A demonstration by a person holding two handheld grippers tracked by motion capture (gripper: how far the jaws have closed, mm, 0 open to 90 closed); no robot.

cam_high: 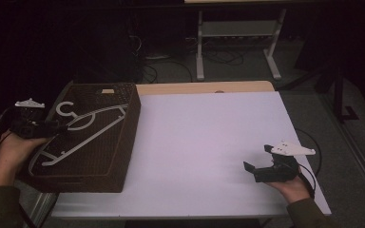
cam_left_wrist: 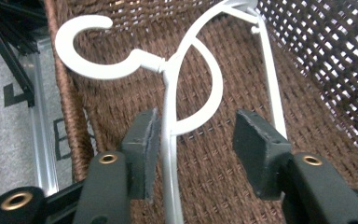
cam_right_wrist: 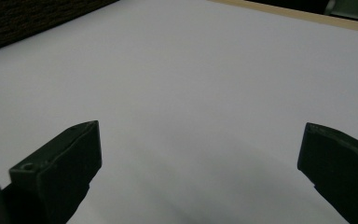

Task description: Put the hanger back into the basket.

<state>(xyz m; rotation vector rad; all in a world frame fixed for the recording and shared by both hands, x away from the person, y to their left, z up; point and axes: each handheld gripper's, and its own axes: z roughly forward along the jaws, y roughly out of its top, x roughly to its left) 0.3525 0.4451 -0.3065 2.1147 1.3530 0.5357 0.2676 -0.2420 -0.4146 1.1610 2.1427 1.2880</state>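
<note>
A white clothes hanger (cam_high: pixel 83 126) lies flat inside a dark brown woven basket (cam_high: pixel 129 135) at the left end of the table. My left gripper (cam_high: pixel 59 127) reaches in over the basket's left rim, jaws apart. In the left gripper view, the hanger (cam_left_wrist: pixel 169 107) has its thin stem running up between the pads, close beside the left pad (cam_left_wrist: pixel 142 144) and well away from the right one. My left gripper (cam_left_wrist: pixel 196 116) is open. At the table's front right, my right gripper (cam_high: pixel 257 156) hovers open over the white tabletop (cam_high: pixel 204 137), with nothing between its jaws (cam_right_wrist: pixel 200 127).
The basket's woven floor (cam_left_wrist: pixel 214 177) and mesh wall surround the hanger. A wooden strip (cam_high: pixel 204 87) edges the table's far side. Beyond it stand a white metal frame (cam_high: pixel 237 28) and cables on the floor. The basket's dark wall (cam_right_wrist: pixel 23 18) shows at top left in the right gripper view.
</note>
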